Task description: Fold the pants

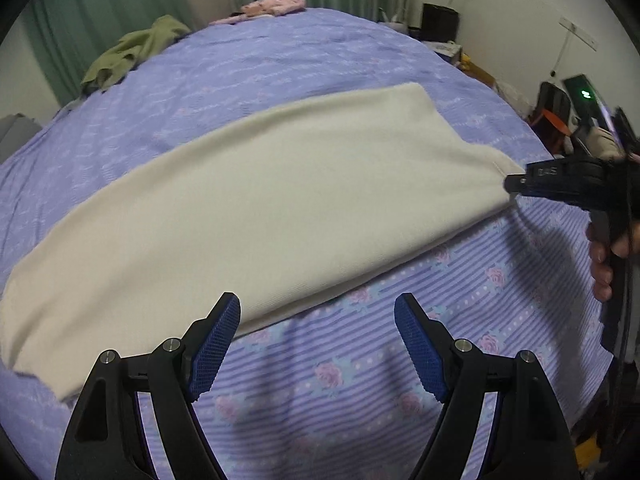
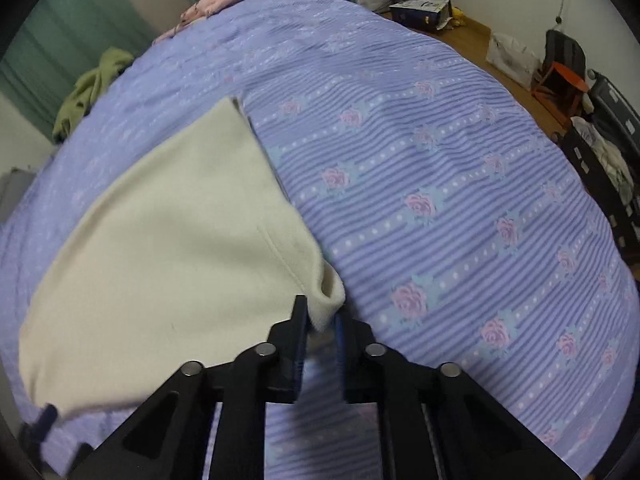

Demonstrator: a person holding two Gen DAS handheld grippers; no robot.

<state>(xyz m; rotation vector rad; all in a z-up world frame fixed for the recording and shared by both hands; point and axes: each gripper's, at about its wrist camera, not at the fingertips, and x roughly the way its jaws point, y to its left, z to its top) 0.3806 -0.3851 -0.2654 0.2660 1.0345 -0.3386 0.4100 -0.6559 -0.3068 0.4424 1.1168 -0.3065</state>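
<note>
My left tool hung over the bed with its jaws spread wide and nothing between them; its blue textured pads stood well apart above the bedsheet. The cream pants, already doubled into one long band, lay flat on the bed just ahead of that tool, their near edge running under its left pad and stretching away to the right.

At that far right end my right tool had its jaws drawn narrow on the corner of the pants. From its own camera, the right tool showed a bunched fold of the cream cloth caught between the pads, the hem stitching curving just ahead of the tips. My hand gripped its handle. A few pale embossed characters sat on the tool's black body, too blurred for me to read.

The sheet was lilac with stripes, dotted lines and pink roses. Far beyond both tools, an olive green garment and a pink patterned garment lay by the far edge of the bed. A printed blue box stood on the floor beyond the bed; its lettering was illegible.
</note>
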